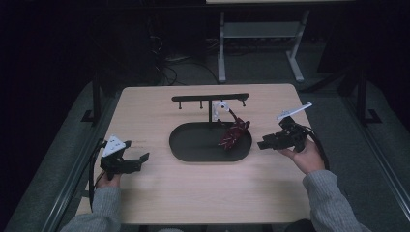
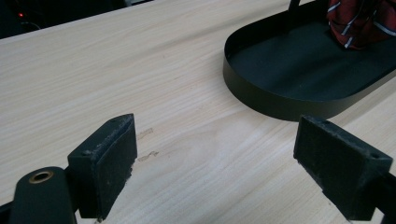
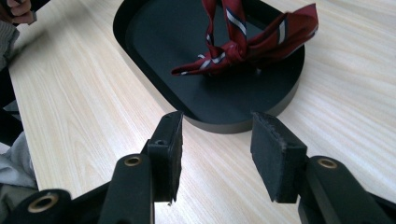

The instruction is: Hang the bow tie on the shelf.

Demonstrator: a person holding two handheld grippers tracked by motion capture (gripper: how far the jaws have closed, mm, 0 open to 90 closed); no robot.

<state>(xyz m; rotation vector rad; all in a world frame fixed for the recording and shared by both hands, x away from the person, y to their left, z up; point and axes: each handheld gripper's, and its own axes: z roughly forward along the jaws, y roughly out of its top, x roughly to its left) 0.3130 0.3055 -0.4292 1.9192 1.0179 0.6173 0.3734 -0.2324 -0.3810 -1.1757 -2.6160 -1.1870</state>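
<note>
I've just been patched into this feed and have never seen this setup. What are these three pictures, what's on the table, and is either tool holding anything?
There is no robot here: a person sits at a wooden table with a hand-held gripper in each hand. The high view looks down from above the person; the left hand-held gripper is at its left, the right hand-held gripper at its right. The other two pictures come from cameras riding on those tools, looking out between their own black jaws.

On the table stands a black oval tray with a hook rack rising from it. A dark red striped scarf, knotted, hangs from the rack down into the tray.

Both tools have their jaws apart with only bare table between them, so nothing is held. The right one points at the tray's near rim.
</note>
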